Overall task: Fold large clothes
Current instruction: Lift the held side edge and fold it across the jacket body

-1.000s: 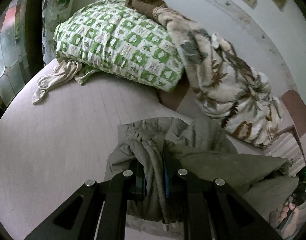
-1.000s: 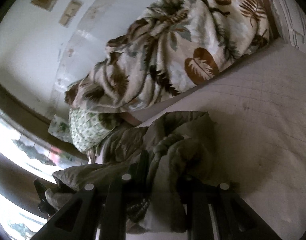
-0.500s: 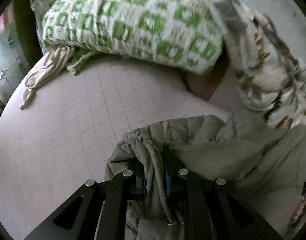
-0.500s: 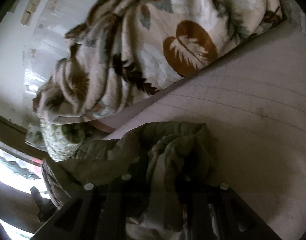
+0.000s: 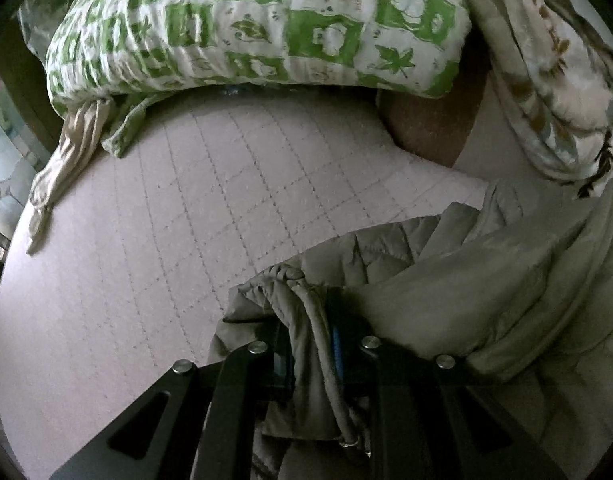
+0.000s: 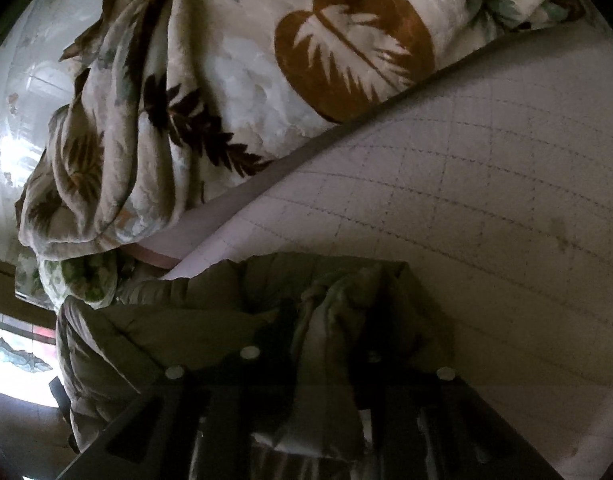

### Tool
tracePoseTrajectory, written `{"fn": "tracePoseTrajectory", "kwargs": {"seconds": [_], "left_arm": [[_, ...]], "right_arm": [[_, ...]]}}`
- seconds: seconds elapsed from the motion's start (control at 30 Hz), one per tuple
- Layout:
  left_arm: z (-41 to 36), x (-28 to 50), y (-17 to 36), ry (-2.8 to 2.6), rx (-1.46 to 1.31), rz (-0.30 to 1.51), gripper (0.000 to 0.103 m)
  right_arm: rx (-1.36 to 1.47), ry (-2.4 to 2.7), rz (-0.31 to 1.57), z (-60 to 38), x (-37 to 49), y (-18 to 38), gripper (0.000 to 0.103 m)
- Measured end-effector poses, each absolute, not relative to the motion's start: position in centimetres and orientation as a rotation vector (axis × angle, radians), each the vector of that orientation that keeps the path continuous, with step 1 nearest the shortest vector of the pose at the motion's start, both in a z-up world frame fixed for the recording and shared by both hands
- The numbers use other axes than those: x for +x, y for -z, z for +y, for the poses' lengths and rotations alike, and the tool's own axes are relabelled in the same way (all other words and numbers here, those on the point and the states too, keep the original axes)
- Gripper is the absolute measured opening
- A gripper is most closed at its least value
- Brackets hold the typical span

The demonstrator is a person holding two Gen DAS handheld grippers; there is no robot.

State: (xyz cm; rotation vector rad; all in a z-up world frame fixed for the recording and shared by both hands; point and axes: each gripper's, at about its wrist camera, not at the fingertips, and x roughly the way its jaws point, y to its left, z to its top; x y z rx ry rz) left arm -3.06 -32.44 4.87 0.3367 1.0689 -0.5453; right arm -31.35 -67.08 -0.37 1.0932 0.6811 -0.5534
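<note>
A big olive-green padded jacket [image 5: 446,280] is held up at two spots, low over a pale pink quilted bed cover [image 5: 166,240]. In the left wrist view, a bunched fold of the jacket is pinched between the fingers of the left gripper [image 5: 310,344] — the fingers are pressed tight on the cloth, and more of the jacket is spread out to the right. In the right wrist view, another thick fold of the same jacket [image 6: 266,312] is squeezed by the right gripper [image 6: 326,344], whose fingers are nearly together with the cloth between them. The rest of the jacket is draped to the left of that gripper.

Behind the jacket, a green and white patterned pillow [image 5: 246,28] is seen at the head of the bed. A fluffy blanket with brown leaf prints [image 6: 234,72] is piled next to it. A small beige cloth [image 5: 62,164] is tucked under the pillow's left end — part of it lies on the cover.
</note>
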Motion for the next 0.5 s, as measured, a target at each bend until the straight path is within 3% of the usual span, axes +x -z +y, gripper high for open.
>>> {"fn": "tracePoseTrajectory", "kwargs": {"seconds": [0.3, 0.4, 0.43, 0.47, 0.5], "left_arm": [[-29.7, -3.1, -7.4, 0.618, 0.189, 1.092, 0.02], [-28.9, -2.9, -9.3, 0.676, 0.146, 1.099, 0.028], [-28.5, -2.7, -10.1, 0.7, 0.115, 1.106, 0.03], [-28.1, -2.6, -10.8, 0.715, 0.087, 1.113, 0.032], [-27.8, -2.4, -11.5, 0.723, 0.061, 1.118, 0.033]], "right_arm": [[1.199, 0.483, 0.584, -66.8, -33.6, -1.5, 0.029], [1.255, 0.451, 0.536, -66.8, -34.8, -2.4, 0.043], [1.283, 0.426, 0.507, -66.8, -35.1, -2.6, 0.068], [1.31, 0.398, 0.469, -66.8, -35.5, -3.1, 0.1], [1.31, 0.401, 0.442, -66.8, -35.9, -3.7, 0.103]]}}
